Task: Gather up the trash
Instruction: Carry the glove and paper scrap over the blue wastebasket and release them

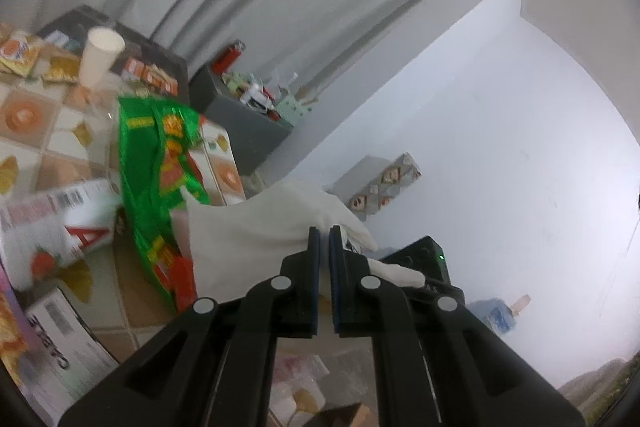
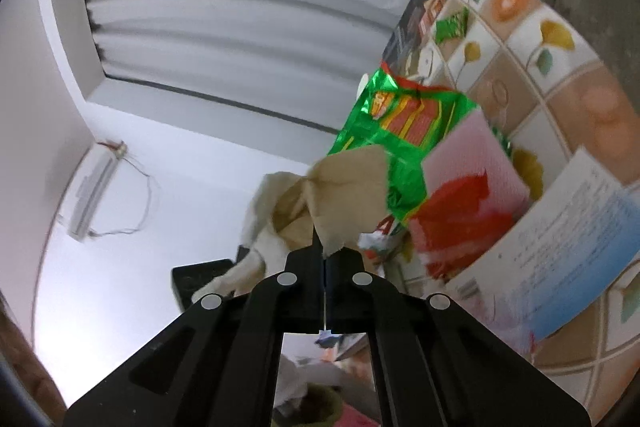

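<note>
Right wrist view: the right hand-held gripper (image 2: 325, 251) was seen clenched on a torn scrap of brown paper (image 2: 347, 183), pinched only at the scrap's lower edge between the fingertips. The scrap was held aloft, clear of the tabletop (image 2: 568, 83), with a green snack wrapper (image 2: 396, 123) and a pink-and-red packet (image 2: 468, 195) just behind it.

Left wrist view: the left hand-held gripper (image 1: 324, 237) was seen with its pads nearly together, a narrow gap showing and nothing visible between them. A white-gloved hand (image 1: 276, 227) was seen just beyond its tips. More trash was left on the tabletop: the green wrapper, a white paper cup (image 1: 100, 57), a strawberry-printed carton (image 1: 52, 231).

No bin was identified in either view; blur was heavy.

Judgement: the grip was shallow, so the scrap could be lost to a fast swing. The clench should be kept firm and the transfer slow. Release should be made only once the scrap is well over the receptacle. The green wrapper looked crinkly and light, best taken next by a folded edge.
</note>
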